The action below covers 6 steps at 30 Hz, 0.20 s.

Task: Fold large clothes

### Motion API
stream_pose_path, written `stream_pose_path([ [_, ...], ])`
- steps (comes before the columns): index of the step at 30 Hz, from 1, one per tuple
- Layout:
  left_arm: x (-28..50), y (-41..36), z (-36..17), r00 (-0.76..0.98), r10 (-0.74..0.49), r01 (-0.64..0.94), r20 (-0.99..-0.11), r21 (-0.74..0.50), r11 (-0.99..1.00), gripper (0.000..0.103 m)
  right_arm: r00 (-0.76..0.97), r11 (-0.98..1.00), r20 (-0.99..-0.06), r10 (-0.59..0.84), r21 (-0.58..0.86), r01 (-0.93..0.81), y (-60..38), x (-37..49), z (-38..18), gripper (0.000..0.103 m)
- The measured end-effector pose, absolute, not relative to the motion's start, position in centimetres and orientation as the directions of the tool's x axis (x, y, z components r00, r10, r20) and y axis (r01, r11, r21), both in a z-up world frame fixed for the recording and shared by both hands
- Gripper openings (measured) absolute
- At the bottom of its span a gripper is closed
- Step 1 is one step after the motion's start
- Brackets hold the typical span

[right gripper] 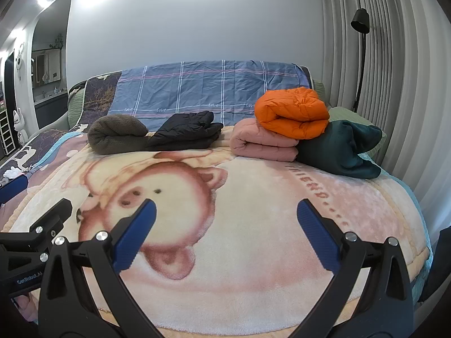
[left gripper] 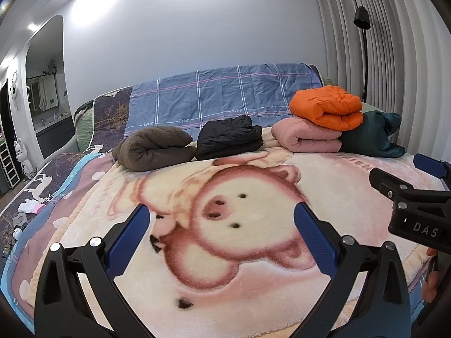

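Folded clothes in a row across the middle of both frames, at the far edge of a pig-print blanket point(left gripper: 225, 253). Nearest the lens, at the bottom of the left wrist view: left gripper point(left gripper: 221, 211), blue pads spread wide, holding nothing, hovering over the pig's snout. At that frame's right edge, the right gripper point(left gripper: 400, 174) seen side-on, also released. Same story in the right wrist view: fingers apart at bottom centre, nothing between them, above the blanket.

Farther back, left to right: brown fleece roll point(left gripper: 153, 149), touching a black puffer bundle point(left gripper: 229, 136); then a pink folded quilted piece point(left gripper: 307, 139) with an orange puffer bundle point(left gripper: 327, 107) stacked on top, and a dark teal garment point(left gripper: 372, 135), crumpled rather than folded, pressed against the pink one's right side.

Behind those, a blue plaid sheet point(left gripper: 220, 95) draped over the headboard. Upper right: black floor lamp point(left gripper: 362, 18) against pleated curtains point(left gripper: 394, 56).
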<state>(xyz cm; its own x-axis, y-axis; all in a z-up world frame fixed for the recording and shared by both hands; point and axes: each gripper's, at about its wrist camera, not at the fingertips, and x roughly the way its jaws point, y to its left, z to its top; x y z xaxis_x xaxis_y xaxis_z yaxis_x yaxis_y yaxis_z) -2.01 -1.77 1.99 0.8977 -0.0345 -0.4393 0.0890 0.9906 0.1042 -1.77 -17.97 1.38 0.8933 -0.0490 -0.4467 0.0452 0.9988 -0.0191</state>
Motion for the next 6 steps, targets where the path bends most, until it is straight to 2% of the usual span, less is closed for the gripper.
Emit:
stream_pose_path([
  [6, -2.04, -1.84, 2.04, 0.899, -0.039, 0.097, -0.436, 0.112, 0.989, 0.102, 0.893, 0.999, -0.447, -0.052, -0.019, 0.048, -17.99, -1.86, 1.3, 0.101],
])
